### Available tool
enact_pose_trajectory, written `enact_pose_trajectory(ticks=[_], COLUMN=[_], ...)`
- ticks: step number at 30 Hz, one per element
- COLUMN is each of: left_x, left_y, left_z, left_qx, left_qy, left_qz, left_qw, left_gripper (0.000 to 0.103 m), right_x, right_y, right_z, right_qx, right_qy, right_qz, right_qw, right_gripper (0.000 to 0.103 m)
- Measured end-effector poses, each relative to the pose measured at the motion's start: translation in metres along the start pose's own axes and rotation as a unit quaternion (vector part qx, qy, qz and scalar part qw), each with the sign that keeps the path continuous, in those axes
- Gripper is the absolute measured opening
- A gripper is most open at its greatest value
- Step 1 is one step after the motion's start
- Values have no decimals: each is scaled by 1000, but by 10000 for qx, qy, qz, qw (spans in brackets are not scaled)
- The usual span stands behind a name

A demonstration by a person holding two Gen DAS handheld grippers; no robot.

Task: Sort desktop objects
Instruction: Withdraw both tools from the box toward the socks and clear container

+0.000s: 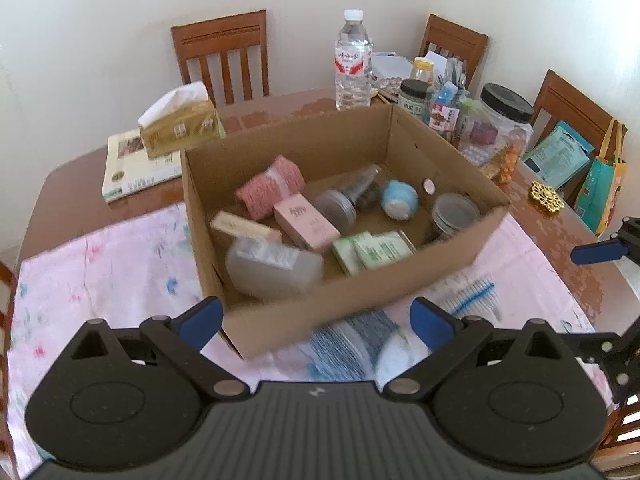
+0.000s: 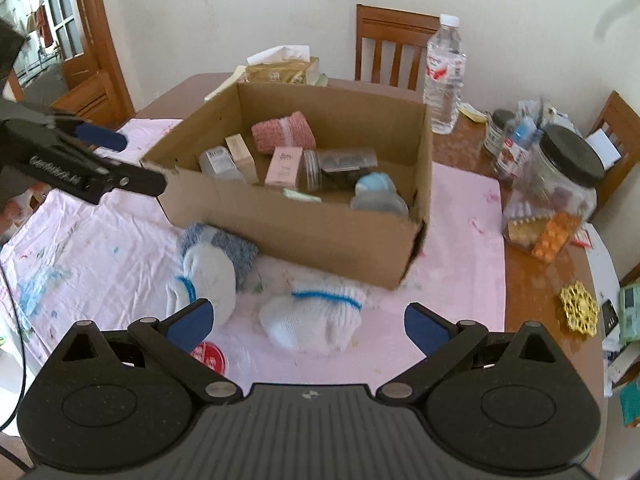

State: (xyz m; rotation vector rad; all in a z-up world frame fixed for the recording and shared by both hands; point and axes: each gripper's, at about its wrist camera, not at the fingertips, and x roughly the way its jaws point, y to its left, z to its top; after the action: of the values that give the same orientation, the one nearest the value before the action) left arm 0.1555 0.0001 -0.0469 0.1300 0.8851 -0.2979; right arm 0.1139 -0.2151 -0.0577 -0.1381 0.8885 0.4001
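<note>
A cardboard box (image 1: 352, 304) (image 2: 288, 224) stands on the pink cloth and holds a pink knitted roll (image 1: 272, 188), a pink carton (image 1: 306, 222), a blue ball (image 1: 399, 200), jars and green packets. Outside its near wall lie a blue-grey and white sock bundle (image 2: 216, 264) (image 1: 352, 344) and a white sock bundle with a blue band (image 2: 316, 316). A red lid (image 2: 210, 356) lies by the right gripper's left finger. My left gripper (image 1: 316, 320) is open above the box's near edge. Just short of the white bundle, my right gripper (image 2: 306, 326) is open and empty.
A water bottle (image 1: 353, 64), tissue box (image 1: 180, 124) on a magazine, and jars (image 1: 500, 128) with packets crowd the far table. A gold trinket (image 2: 579, 308) sits at the right edge. Wooden chairs (image 1: 222, 56) ring the table.
</note>
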Motion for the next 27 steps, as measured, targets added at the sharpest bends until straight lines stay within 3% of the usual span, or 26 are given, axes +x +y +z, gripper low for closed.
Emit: enact_pose_trajectory(ticks=[7, 12, 27], left_x=[3, 10, 46], left_y=[-25, -40, -75], left_z=[-31, -51, -57], left_qx=[-364, -759, -640], left_qy=[104, 246, 317], left_qz=[61, 65, 688], left_qw=[9993, 9968, 9951], left_gripper=[100, 100, 100], right_x=[-5, -6, 0], right_y=[0, -7, -19], right_z=[-28, -41, -71], right_qx=[-222, -38, 262], right_qy=[-13, 27, 227], right_qz=[-151, -70, 32], right_qw=[9996, 10000, 9994], right_gripper=[103, 103, 103])
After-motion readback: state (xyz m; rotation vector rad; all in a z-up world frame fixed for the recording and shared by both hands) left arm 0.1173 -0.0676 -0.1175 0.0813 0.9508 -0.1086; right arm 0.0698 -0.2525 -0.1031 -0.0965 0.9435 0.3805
